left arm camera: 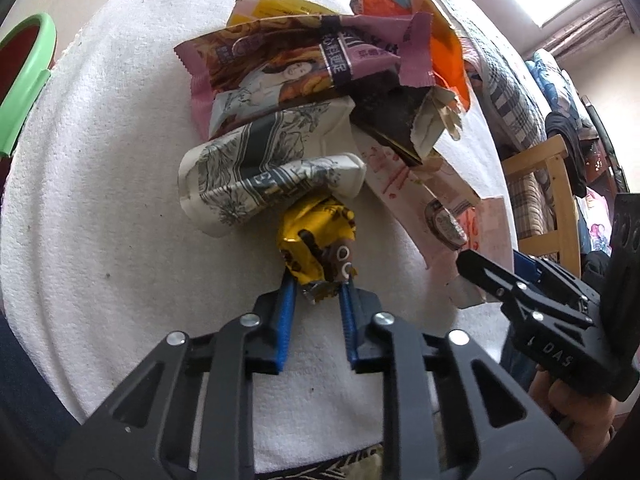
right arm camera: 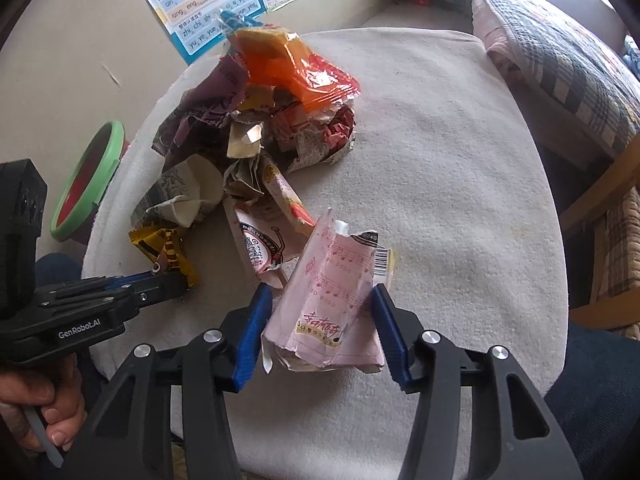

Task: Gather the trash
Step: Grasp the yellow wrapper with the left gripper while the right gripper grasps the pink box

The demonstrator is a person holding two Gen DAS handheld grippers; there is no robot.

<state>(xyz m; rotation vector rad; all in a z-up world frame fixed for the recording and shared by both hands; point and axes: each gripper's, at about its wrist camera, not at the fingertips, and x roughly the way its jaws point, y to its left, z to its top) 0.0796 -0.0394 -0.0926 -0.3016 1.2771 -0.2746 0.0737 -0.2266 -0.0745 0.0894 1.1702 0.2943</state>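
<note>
While left tool (left arm camera: 318, 286) grips yellow wrapper (left arm camera: 318, 240), green bin (right arm camera: 86, 184) nearby

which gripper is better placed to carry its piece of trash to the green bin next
Left, probably. The left gripper looks shut on the yellow wrapper, and the green bin sits off the table's left edge. The right gripper only straddles the pink carton, jaws open, farther away.

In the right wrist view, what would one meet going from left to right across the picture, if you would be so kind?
Left gripper → green-rimmed bin → yellow wrapper → pink music-note wrapper between the right gripper's fingers → plaid quilt.
</note>
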